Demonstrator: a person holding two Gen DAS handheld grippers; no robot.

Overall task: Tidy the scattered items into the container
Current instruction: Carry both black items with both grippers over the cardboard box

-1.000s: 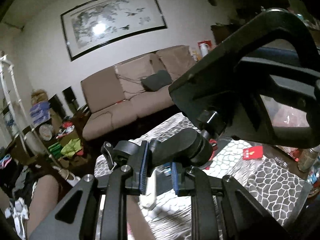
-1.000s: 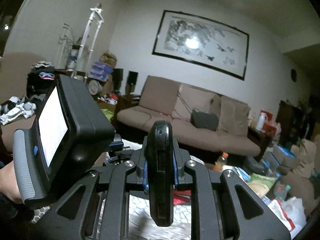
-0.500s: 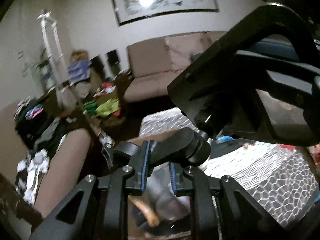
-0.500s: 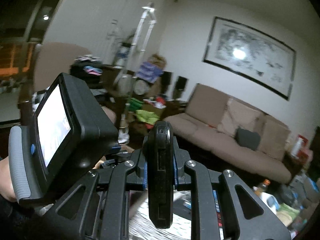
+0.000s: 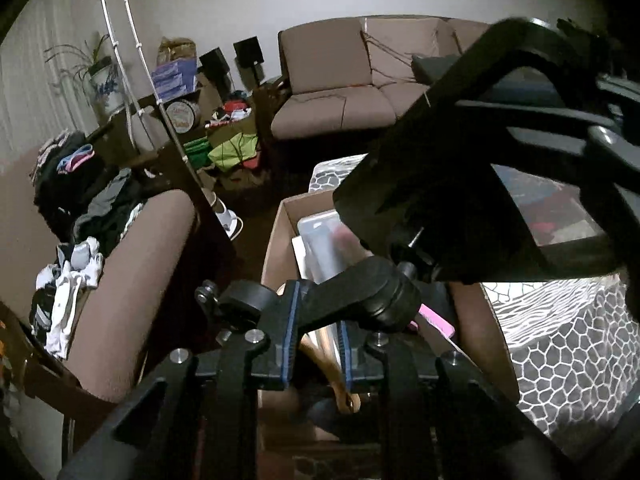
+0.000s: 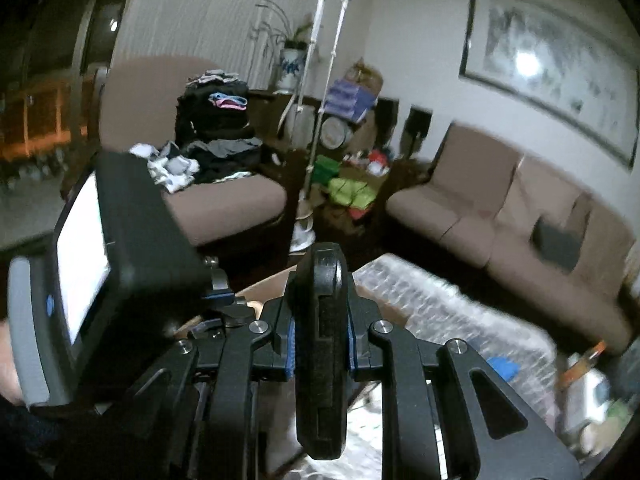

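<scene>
Left gripper [image 5: 318, 344] clamped on black mount arm [image 5: 360, 300] above cardboard box [image 5: 280, 236]; right gripper [image 6: 321, 340] clamped on upright black slab [image 6: 322, 356], couch [image 6: 500, 216] far right.

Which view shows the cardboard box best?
The left wrist view: the cardboard box lies open below the left tongs, its inside and items visible. The right wrist view catches only a strip of its edge behind the tongs.

Left wrist view tilts down, close over the box [image 5: 280, 240]; right looks flatter; both share the sofa [image 5: 340, 80] [image 6: 500, 208].
</scene>
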